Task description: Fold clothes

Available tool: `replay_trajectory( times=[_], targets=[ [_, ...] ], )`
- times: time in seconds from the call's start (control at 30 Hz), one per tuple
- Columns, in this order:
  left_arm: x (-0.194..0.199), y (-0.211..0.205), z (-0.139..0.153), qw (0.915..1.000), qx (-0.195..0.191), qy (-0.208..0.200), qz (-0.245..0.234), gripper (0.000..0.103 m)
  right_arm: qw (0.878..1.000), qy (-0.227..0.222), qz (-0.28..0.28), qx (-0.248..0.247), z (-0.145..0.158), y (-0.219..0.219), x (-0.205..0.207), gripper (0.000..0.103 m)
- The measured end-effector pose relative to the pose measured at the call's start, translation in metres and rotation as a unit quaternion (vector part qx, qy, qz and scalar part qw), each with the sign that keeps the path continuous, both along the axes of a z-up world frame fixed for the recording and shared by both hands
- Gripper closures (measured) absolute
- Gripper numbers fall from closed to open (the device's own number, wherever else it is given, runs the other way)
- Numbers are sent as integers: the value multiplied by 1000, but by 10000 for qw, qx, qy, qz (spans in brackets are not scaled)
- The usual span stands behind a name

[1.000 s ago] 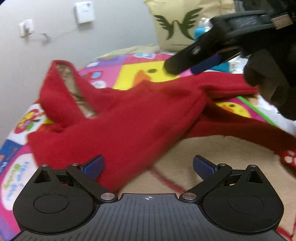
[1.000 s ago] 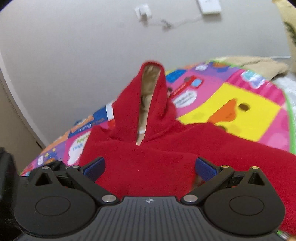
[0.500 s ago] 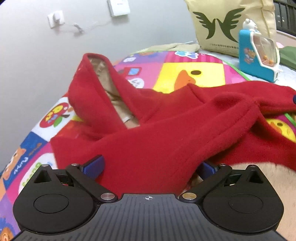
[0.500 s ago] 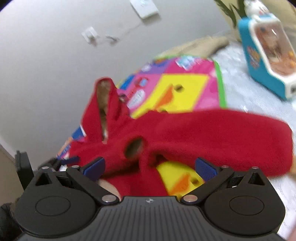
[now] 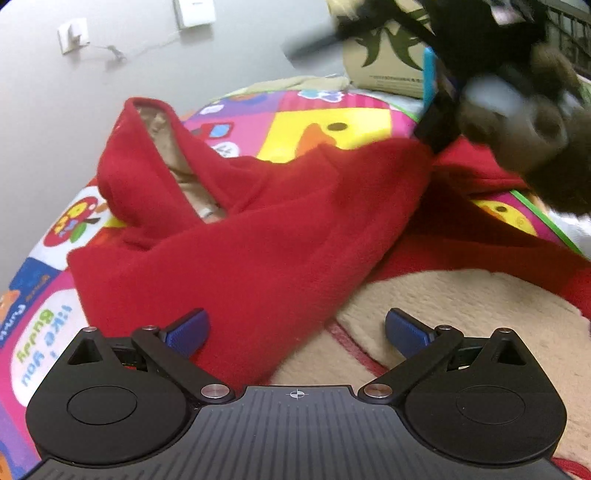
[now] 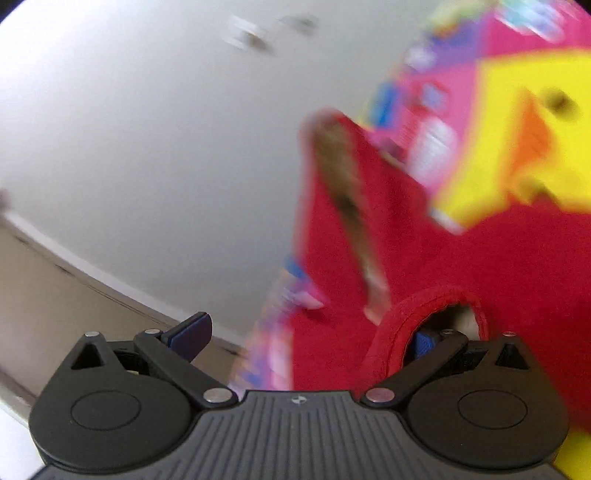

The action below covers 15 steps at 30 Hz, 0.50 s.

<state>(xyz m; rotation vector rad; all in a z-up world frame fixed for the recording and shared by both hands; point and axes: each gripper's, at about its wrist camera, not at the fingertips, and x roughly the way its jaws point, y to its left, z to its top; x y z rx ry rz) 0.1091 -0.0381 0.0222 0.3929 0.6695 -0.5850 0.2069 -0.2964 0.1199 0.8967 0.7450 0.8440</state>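
Note:
A red fleece hoodie with a tan-lined hood lies on a colourful play mat; its tan lining shows at the front. My left gripper is open just above the hoodie's folded edge, holding nothing. My right gripper is open; a sleeve cuff is draped over its right finger. In the left wrist view the right gripper and gloved hand are blurred at the upper right, over the sleeve. The right wrist view is motion-blurred.
A grey wall with sockets runs behind the mat. A tan bag with a green print and a blue toy stand at the back right. Floor shows left of the mat.
The right gripper has swung back over the hoodie, carrying the sleeve across. The left gripper has drawn back a little, so the tan lining shows between its fingers again.

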Motion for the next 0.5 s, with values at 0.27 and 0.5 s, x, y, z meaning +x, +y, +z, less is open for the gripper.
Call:
replay_trajectory(
  times=[0.27,0.5],
  targets=[
    [20,9,-5,9975,-452,522,168,0,9788,-1313,-1119,-1107,70,-31,-32,0],
    [11,-20,1,9986,-341,279,-279,0,9394,-838,-1809,-2789,34,-58,-121,0]
  ],
)
